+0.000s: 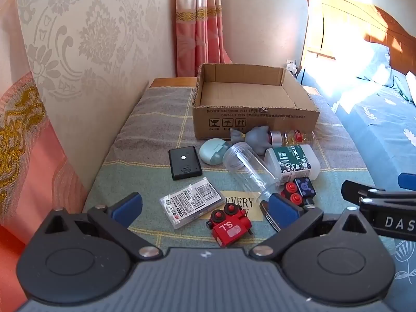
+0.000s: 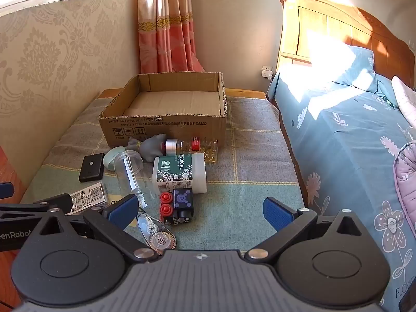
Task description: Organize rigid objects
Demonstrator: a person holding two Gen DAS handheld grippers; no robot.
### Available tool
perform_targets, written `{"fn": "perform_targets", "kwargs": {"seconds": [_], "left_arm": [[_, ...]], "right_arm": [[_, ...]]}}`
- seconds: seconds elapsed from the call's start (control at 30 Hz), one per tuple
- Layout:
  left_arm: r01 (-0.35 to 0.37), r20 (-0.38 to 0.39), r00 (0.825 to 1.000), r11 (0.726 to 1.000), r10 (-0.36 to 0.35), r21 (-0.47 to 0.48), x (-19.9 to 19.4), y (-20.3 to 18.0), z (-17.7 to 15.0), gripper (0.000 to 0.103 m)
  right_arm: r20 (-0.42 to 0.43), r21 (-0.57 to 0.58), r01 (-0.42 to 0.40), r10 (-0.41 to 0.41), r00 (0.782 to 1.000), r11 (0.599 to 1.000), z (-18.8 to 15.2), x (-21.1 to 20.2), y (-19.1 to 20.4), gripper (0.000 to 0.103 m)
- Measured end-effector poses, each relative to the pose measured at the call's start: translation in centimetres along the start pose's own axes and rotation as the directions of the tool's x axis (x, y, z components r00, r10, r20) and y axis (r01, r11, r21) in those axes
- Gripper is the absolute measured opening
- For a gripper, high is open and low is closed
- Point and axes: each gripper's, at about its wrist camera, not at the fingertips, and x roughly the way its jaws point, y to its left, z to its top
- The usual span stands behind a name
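Both grippers' fingers (image 1: 130, 205) (image 2: 277, 213) spread apart, empty, over clutter fronting the cardboard box (image 1: 256, 109): clear jar (image 1: 247, 167), red toy train (image 1: 230, 225).

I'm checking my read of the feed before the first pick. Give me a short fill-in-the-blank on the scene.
1. The cardboard box holds ____ objects.
2. The clear plastic jar lies on its ____.
3. The white bottle carries the printed word ____.
4. Both the left claw and the right claw are ____.

Missing words: no; side; MEDICAL; open
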Motion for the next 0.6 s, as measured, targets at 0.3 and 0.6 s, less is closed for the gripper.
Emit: {"fn": "perform_targets", "kwargs": {"seconds": [0.3, 0.6], "left_arm": [[-0.004, 0.003, 1.000, 1.000, 0.004, 0.004, -0.14, -0.17, -0.21, 0.102], [-0.004, -0.003, 1.000, 1.000, 0.004, -0.002, 0.17, -0.06, -0.23, 0.102]], "right_arm": [[0.001, -0.002, 0.002, -0.002, 1.000, 1.000, -0.04, 0.00, 0.04, 0.103], [-0.003, 0.000, -0.001, 0.001, 1.000, 1.000, -0.05, -0.04, 0.04, 0.103]]}}
